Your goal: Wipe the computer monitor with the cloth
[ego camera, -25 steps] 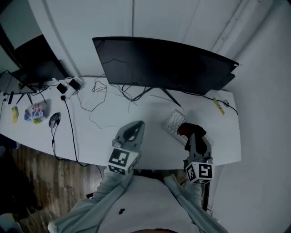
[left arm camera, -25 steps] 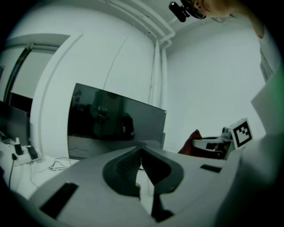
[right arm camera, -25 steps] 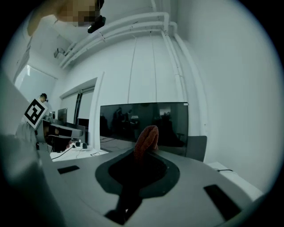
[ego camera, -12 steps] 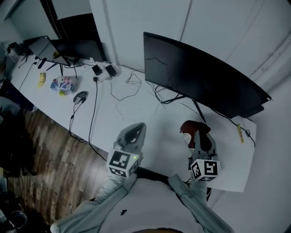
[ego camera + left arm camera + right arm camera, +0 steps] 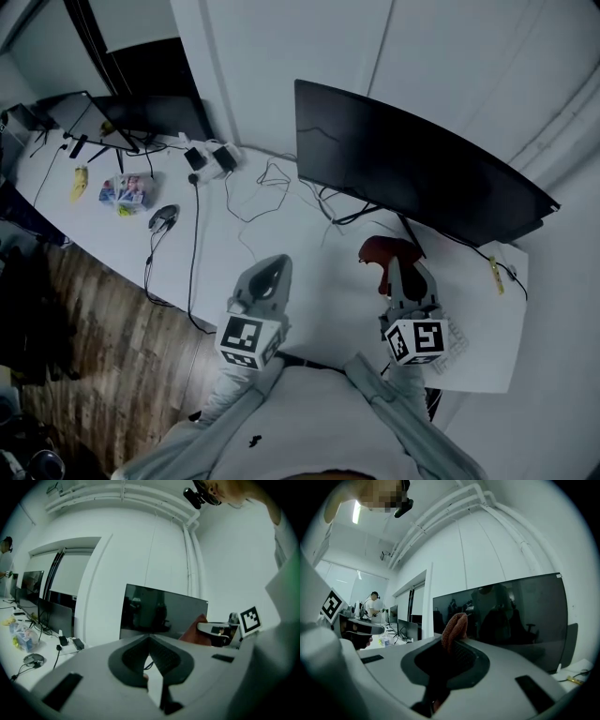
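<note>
Right gripper (image 5: pixel 394 272) jaws clamp a reddish cloth (image 5: pixel 378 251), held up near the lower edge of the dark computer monitor (image 5: pixel 412 164). Left gripper (image 5: pixel 274 269) jaws pressed together, empty, above the white worktop (image 5: pixel 225 253)

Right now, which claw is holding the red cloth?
The right claw: its jaws pinch the red cloth. The left claw is shut on nothing.

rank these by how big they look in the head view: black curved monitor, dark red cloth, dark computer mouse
1. black curved monitor
2. dark red cloth, nearer the camera
3. dark computer mouse, farther off
</note>
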`<state>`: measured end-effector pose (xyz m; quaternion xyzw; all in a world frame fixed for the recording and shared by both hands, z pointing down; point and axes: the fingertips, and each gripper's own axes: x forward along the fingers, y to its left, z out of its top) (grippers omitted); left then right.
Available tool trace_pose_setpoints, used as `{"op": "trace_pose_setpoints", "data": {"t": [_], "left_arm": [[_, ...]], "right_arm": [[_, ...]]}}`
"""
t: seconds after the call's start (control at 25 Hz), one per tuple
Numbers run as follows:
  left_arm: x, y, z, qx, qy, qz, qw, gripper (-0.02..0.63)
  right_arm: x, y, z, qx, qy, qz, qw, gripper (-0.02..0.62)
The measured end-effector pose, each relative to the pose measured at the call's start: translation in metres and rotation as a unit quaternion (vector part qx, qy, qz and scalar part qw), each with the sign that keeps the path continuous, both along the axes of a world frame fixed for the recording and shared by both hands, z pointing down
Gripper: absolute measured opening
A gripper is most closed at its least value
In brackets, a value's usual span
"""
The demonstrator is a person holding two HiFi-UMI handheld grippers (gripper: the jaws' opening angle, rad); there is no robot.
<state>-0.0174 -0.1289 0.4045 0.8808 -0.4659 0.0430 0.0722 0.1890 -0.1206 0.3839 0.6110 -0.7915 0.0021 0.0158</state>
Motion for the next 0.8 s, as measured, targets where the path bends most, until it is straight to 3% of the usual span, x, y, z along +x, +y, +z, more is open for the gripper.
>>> {"op": "trace_pose_setpoints", "data": {"t": [0.44,0.8], "left_arm": [[-0.025,-0.034,0.0,0.009,0.001,0.011,0.9999,0.021],[-0.045,-0.052,0.005,0.005,-0.004,0.026,0.9996,0.021]], "right_arm": [[-0.049,-0.051,-0.025,0.033,0.017,-0.031,0.999,0.034],[-0.111,-0.095,-0.068,0.081,0.02,-0.076,0.994,0.034]]}}
